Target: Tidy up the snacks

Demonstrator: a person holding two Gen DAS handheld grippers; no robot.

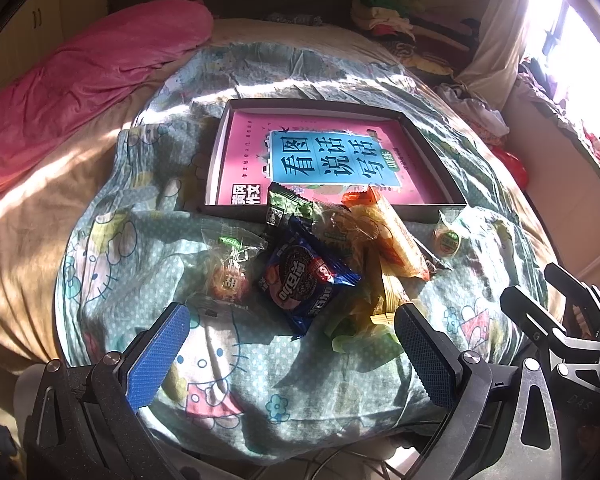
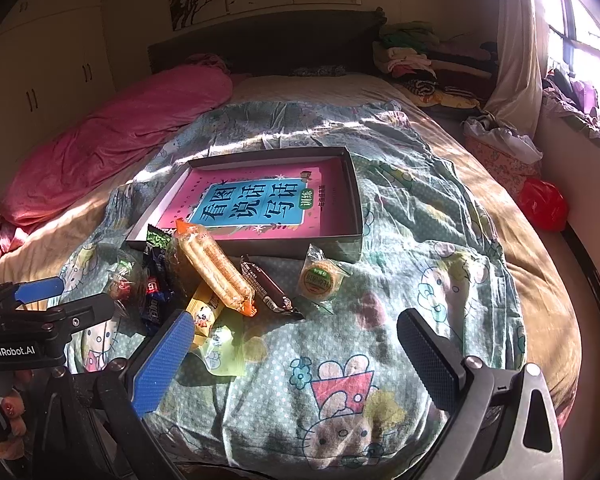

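A heap of wrapped snacks lies on the cartoon-print quilt in front of a shallow dark box (image 1: 436, 160) (image 2: 356, 196) that holds a pink and blue book (image 1: 324, 156) (image 2: 256, 204). In the heap are a blue cookie pack (image 1: 300, 280) (image 2: 154, 292), a long orange-ended cracker pack (image 1: 392, 236) (image 2: 216, 268), a green pack (image 1: 288, 204), a clear red-labelled candy (image 1: 230, 276) and a dark brown bar (image 2: 268, 288). A round green-labelled cake (image 1: 446, 240) (image 2: 320, 278) lies apart to the right. My left gripper (image 1: 292, 320) stands open just short of the blue pack. My right gripper (image 2: 296, 328) is open over bare quilt.
The quilt (image 2: 400, 320) covers a bed with a pink blanket roll (image 1: 80, 84) (image 2: 112, 140) along the left side. Folded clothes (image 2: 412, 56) pile up at the headboard. A red bag (image 2: 542, 204) sits on the floor at the right, under a bright window.
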